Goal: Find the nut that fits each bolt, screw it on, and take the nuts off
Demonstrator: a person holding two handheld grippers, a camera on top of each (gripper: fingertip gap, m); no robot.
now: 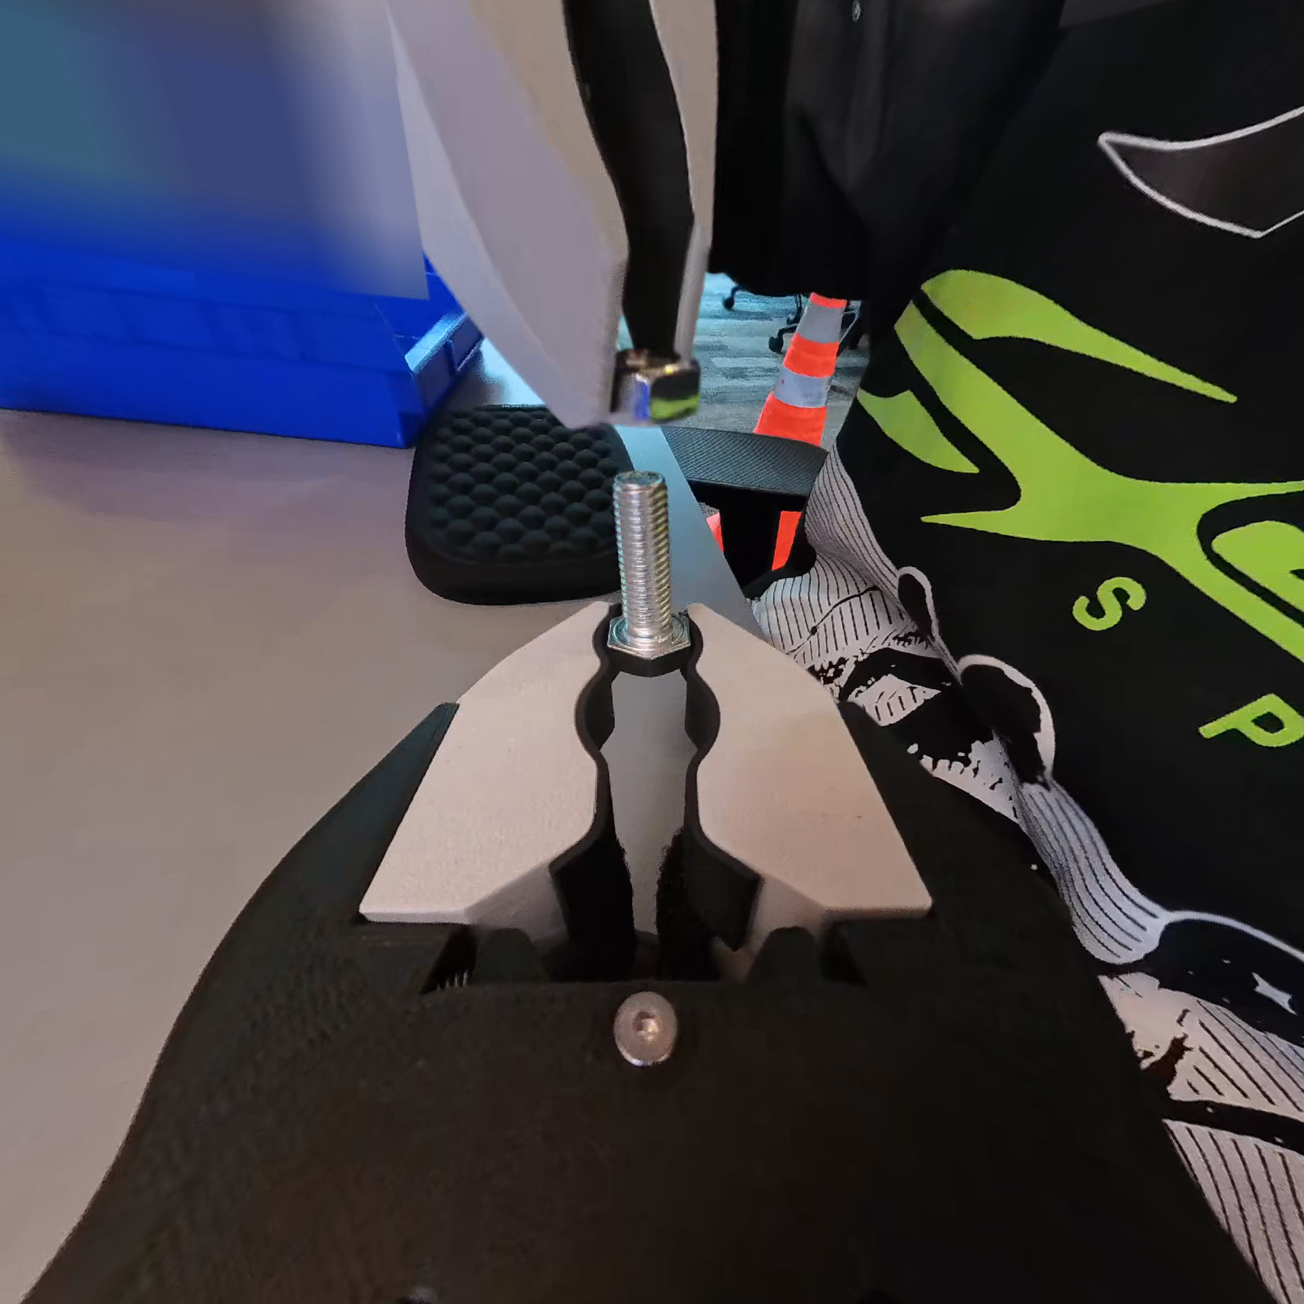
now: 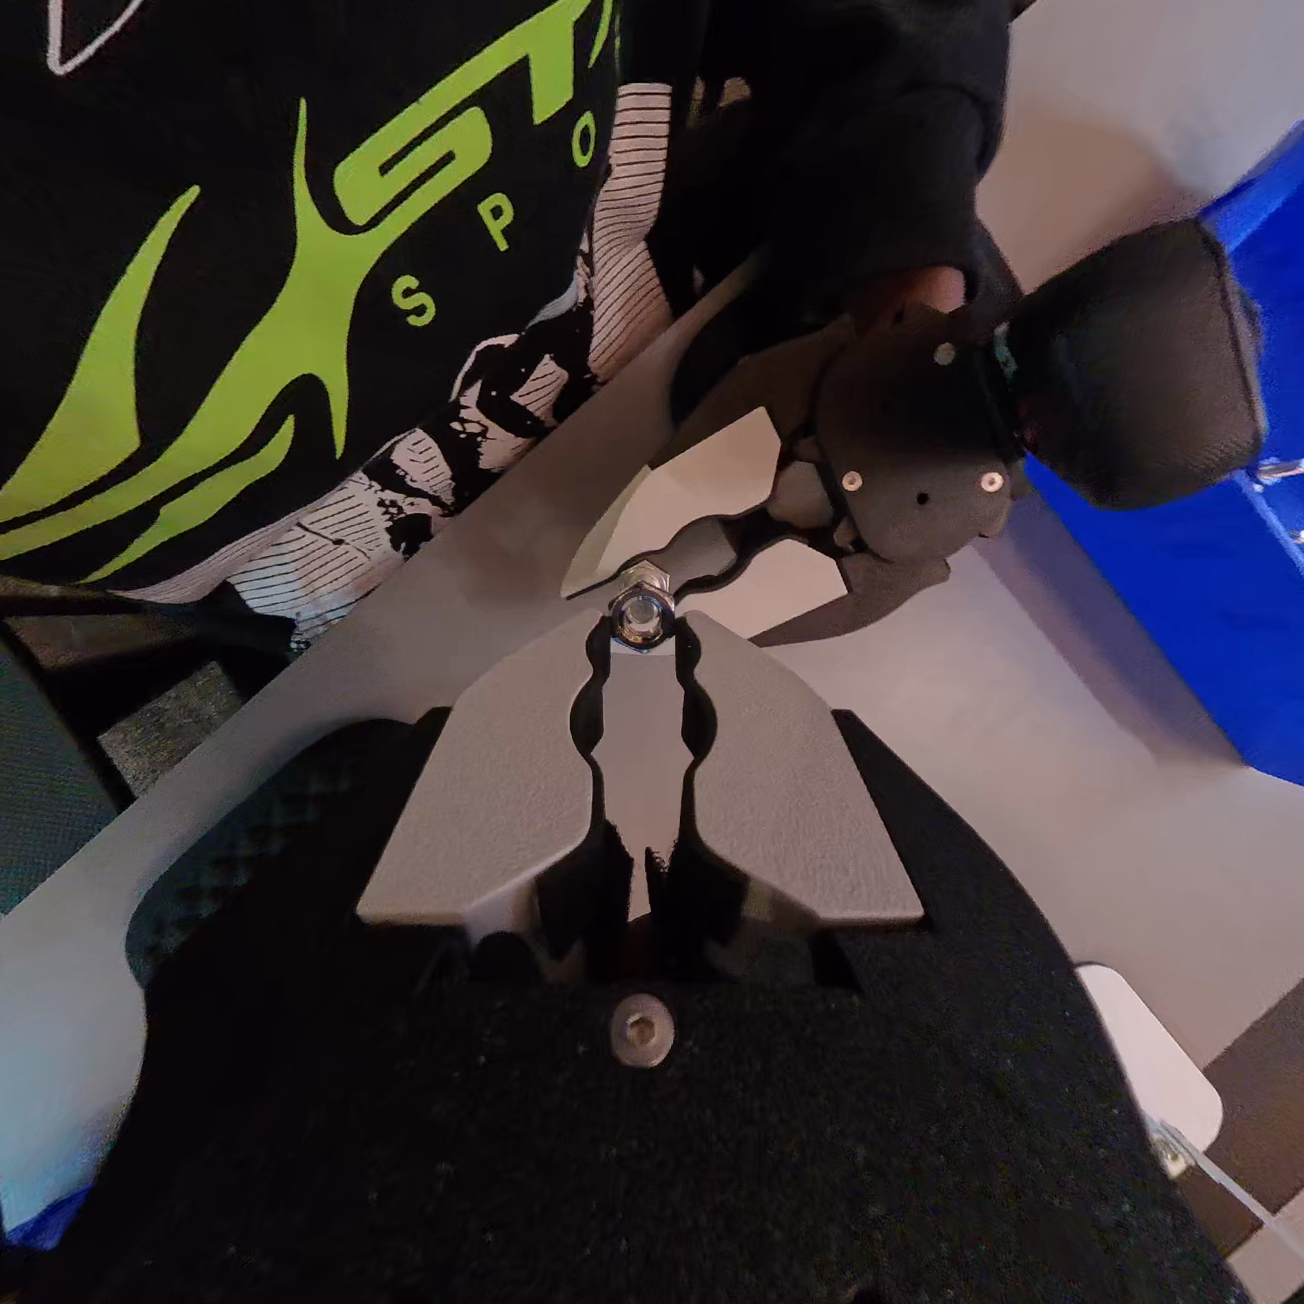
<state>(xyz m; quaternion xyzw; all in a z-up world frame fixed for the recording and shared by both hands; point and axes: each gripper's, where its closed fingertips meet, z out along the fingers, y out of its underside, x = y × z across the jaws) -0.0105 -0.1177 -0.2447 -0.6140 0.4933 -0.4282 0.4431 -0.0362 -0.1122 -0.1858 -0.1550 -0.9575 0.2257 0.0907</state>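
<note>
My left gripper is shut on the hex head of a silver bolt; its threaded shank points up and away. Above it, the right gripper's grey fingers come down holding a shiny nut, a short gap above the bolt's tip. In the right wrist view, my right gripper is shut on the silver nut, seen end-on with its hole facing me. The left gripper lies just beyond it, held by a gloved hand.
A grey table lies below. A blue bin stands at the back left. A black textured pad lies behind the bolt. A person in a black shirt with green print sits close at the right. An orange cone stands on the floor beyond. There is about 7 cm between the tips of the two grippers.
</note>
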